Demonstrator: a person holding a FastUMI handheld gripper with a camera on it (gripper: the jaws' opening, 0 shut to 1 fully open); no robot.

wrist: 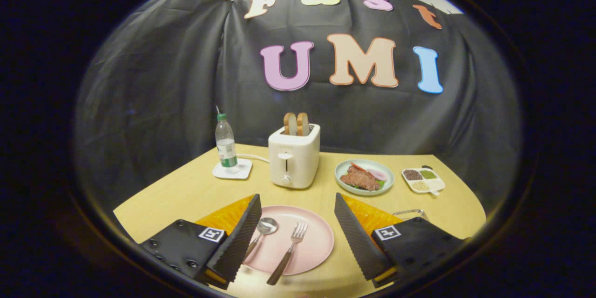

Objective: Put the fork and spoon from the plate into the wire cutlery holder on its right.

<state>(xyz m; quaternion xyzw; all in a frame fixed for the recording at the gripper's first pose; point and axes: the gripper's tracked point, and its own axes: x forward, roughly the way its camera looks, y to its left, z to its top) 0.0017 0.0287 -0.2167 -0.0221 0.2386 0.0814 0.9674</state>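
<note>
Gripper (297,212) is wide open, nothing held, hovering above the near edge of the table (186,191). Pink plate (309,235) sits between the two fingers, just ahead of them. Spoon (264,229) lies on the plate's left part, bowl pointing away, handle running back behind the left finger so its end is hidden. Fork (289,251) lies just right of the spoon, tines pointing away, dark handle hanging over the plate's near rim. The two are close but not touching. Wire holder (409,214) is right of the plate, mostly hidden behind the right finger; just a bit of its rim is visible, can't tell what's inside. Beyond the plate: white toaster (294,160) with two bread slices (296,124) sticking up, bottle (226,145) on a white coaster (233,169) to its left, a dish of food (364,177) to its right, then a small divided tray (423,180) further right.
</note>
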